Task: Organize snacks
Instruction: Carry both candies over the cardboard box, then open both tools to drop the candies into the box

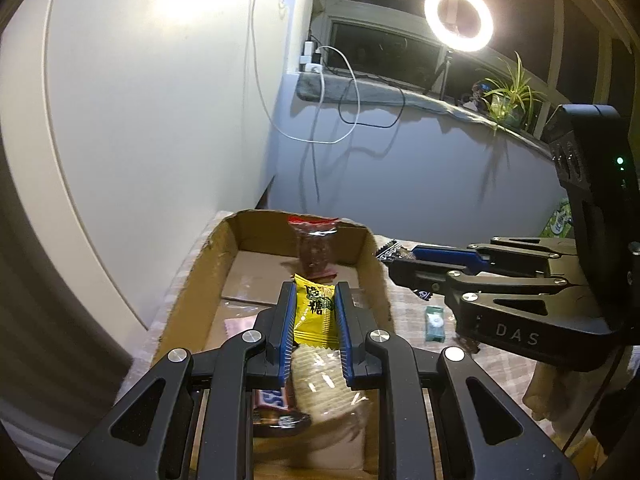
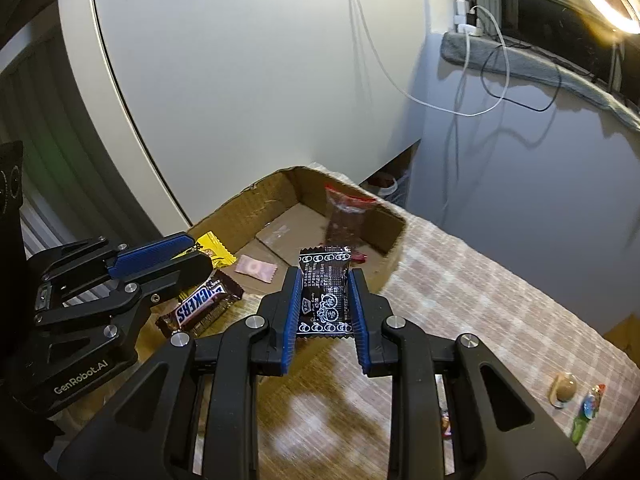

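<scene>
The left gripper is clamping a yellow candy packet between its blue pads, jaws closed down to the packet's width, and it is hanging over the cardboard box. Beneath it in the box a Snickers bar is lying at 7 o'clock from the packet, touching a pale cracker pack just below the fingers. A clear red-topped packet is leaning against the box's far wall at 12 o'clock.

The right gripper is pinching a black candy packet printed with white patterns, jaws narrowed to the wrapper's sides, and it is hovering over the box's near right edge. In the right wrist view the Snickers bar is lying at 9 o'clock, with a small pink wrapper on the box floor at 10 o'clock.

On the checked tablecloth a tan sweet and a green-tailed candy are lying close together at 4 o'clock, well apart from the box. A small teal packet is resting on the cloth just beside the box's right wall
</scene>
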Motion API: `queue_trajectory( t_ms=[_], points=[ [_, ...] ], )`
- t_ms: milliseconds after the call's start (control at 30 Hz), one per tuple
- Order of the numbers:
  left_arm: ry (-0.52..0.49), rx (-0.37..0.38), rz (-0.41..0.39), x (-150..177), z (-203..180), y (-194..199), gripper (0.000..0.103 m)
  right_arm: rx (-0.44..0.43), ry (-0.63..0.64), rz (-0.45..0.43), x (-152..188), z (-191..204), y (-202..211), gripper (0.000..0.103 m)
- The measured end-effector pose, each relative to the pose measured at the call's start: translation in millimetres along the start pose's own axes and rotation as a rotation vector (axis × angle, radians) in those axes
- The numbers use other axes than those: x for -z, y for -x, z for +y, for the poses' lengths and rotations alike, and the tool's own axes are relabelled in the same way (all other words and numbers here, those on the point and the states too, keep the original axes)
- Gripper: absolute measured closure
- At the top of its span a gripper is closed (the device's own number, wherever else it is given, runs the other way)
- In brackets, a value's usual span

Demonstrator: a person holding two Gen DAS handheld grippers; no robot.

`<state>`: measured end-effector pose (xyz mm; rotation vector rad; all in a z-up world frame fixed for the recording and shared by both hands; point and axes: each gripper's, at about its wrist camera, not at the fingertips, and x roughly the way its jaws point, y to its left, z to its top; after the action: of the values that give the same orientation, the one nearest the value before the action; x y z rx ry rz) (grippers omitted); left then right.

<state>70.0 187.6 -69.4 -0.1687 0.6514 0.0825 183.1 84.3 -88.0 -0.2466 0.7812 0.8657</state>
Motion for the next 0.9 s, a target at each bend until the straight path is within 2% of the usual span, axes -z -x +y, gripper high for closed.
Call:
queue_trajectory(
  t_ms=[500,567,633,700,867,900],
  points=[
    [0.015,-0.025,0.005,0.5,13.3,-0.6,0.084,-0.011,0.027,0.019,-10.6,11.8,-20.4,0.077],
    [0.012,-0.037,0.004,0.0,12.8,-0.5,0.077,-0.007,0.027,0.018,-11.2,11.8,-20.4,0.076],
    [0.012,-0.042,0.002,-0.5,12.7,-0.3,0.068,0.001,0.028,0.013,-11.4,11.9,-19.3,0.064],
    [0.012,-0.046,0.000,-1.0,12.8,0.0,0.058,0.014,0.029,0.000,-11.5,11.5,-16.9,0.042],
    [0.009,-0.060,-0.011,-0.7,12.5,2.6,0.037,0.053,0.022,-0.030,-12.9,6.8,-8.9,0.024],
    [0.011,-0.060,-0.013,0.4,12.7,4.2,0.037,0.055,0.019,-0.035,-12.9,4.9,-7.7,0.022]
  ],
)
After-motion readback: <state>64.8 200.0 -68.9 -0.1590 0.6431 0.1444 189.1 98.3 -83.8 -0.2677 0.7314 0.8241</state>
